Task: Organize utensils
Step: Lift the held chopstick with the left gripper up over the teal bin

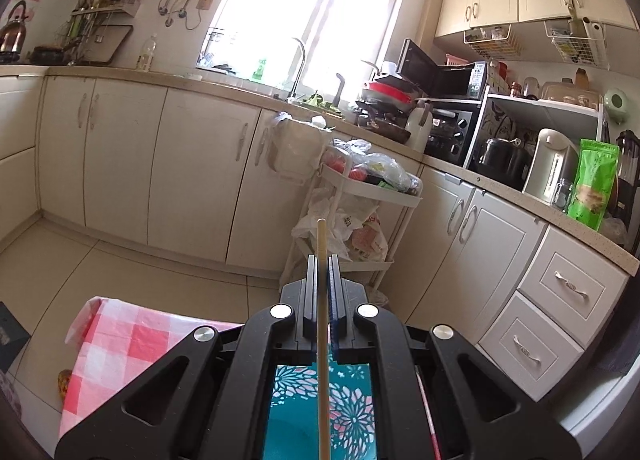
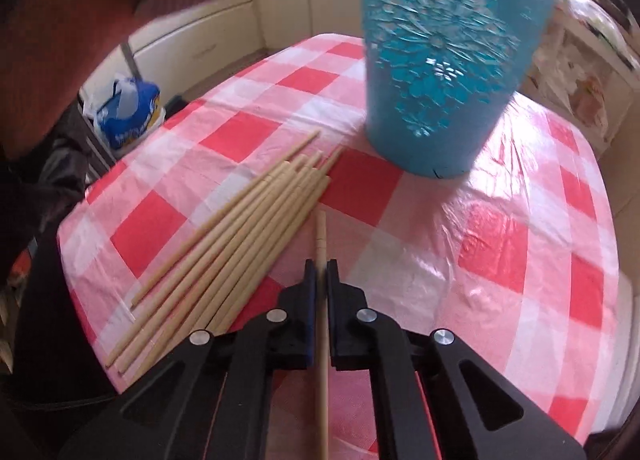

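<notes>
My left gripper (image 1: 322, 260) is shut on a pale wooden chopstick (image 1: 321, 238) that runs along its fingers and pokes out past the tips, held above a teal holder with cut-out flowers (image 1: 352, 412) seen under the gripper body. In the right wrist view my right gripper (image 2: 321, 262) is shut on another chopstick (image 2: 320, 232), low over the red-and-white checked tablecloth (image 2: 520, 260). A loose pile of several chopsticks (image 2: 240, 236) lies just left of it. The teal holder (image 2: 440, 60) stands upright beyond, at the far side of the table.
A white tiered cart (image 1: 368, 196) with bags stands past the table's corner (image 1: 120, 340), by cream cabinets and a cluttered counter (image 1: 500, 180). A blue-and-white bag (image 2: 128, 112) sits on the floor off the table's left edge. Dark fabric lies along the near left edge.
</notes>
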Available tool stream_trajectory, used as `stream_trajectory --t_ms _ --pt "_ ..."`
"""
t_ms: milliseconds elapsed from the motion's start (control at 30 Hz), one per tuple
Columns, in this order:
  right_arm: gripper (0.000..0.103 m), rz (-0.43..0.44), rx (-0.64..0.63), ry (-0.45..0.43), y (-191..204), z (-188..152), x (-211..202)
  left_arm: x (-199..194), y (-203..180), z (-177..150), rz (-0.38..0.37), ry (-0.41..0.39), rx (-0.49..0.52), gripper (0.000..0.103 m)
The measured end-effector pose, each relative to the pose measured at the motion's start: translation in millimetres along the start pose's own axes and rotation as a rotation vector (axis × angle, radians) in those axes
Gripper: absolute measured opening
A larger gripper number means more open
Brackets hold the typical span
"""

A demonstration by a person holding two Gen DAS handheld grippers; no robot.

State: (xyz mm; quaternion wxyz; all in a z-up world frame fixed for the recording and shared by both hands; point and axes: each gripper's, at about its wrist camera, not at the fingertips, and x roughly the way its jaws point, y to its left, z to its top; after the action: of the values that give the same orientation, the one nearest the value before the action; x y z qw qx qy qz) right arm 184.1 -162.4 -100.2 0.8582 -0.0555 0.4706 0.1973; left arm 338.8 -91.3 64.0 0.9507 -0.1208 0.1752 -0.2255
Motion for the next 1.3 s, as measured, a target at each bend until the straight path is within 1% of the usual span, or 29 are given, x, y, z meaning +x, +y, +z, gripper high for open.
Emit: stream_trajectory --t_ms 67,167,300,400,533,633,767,800,867,933,1067,1233,1300 --pt "0.006 0.013 0.077 -0.051 -9 -9 -9 2 3 -5 0.014 0.004 -0.005 0.004" --pt "0.006 0.032 0.148 -0.135 -17 -20 -26 3 8 -6 0.027 -0.01 -0.028 0.004" --pt "0.006 0.035 0.193 -0.226 -24 -25 -43 -1 16 1 0.034 -0.054 -0.094 0.004" --pt "0.006 0.035 0.212 -0.275 -25 -23 -49 -6 19 10 0.043 -0.089 -0.128 0.004" --pt "0.006 0.046 0.223 -0.28 -28 -23 -50 -12 17 24 0.054 -0.148 -0.144 0.004" --pt "0.006 0.049 0.235 -0.28 -30 -25 -49 -12 13 29 0.071 -0.177 -0.132 0.004" --pt "0.006 0.046 0.241 -0.282 -32 -28 -49 -9 9 22 0.09 -0.184 -0.113 0.004" --pt "0.006 0.046 0.243 -0.28 -33 -28 -49 -8 10 19 0.083 -0.183 -0.115 0.004" --pt "0.006 0.045 0.247 -0.282 -34 -29 -49 -9 11 15 0.102 -0.196 -0.116 0.004" --pt "0.006 0.045 0.247 -0.28 -34 -30 -49 -8 11 13 0.108 -0.187 -0.112 0.004" --pt "0.006 0.045 0.252 -0.285 -35 -30 -50 -9 9 6 0.121 -0.183 -0.071 0.005" --pt "0.006 0.043 0.259 -0.292 -37 -30 -52 -10 14 -6 0.114 -0.15 -0.072 0.005" --pt "0.006 0.041 0.261 -0.301 -37 -31 -53 -12 12 -9 0.119 -0.149 -0.052 0.005"
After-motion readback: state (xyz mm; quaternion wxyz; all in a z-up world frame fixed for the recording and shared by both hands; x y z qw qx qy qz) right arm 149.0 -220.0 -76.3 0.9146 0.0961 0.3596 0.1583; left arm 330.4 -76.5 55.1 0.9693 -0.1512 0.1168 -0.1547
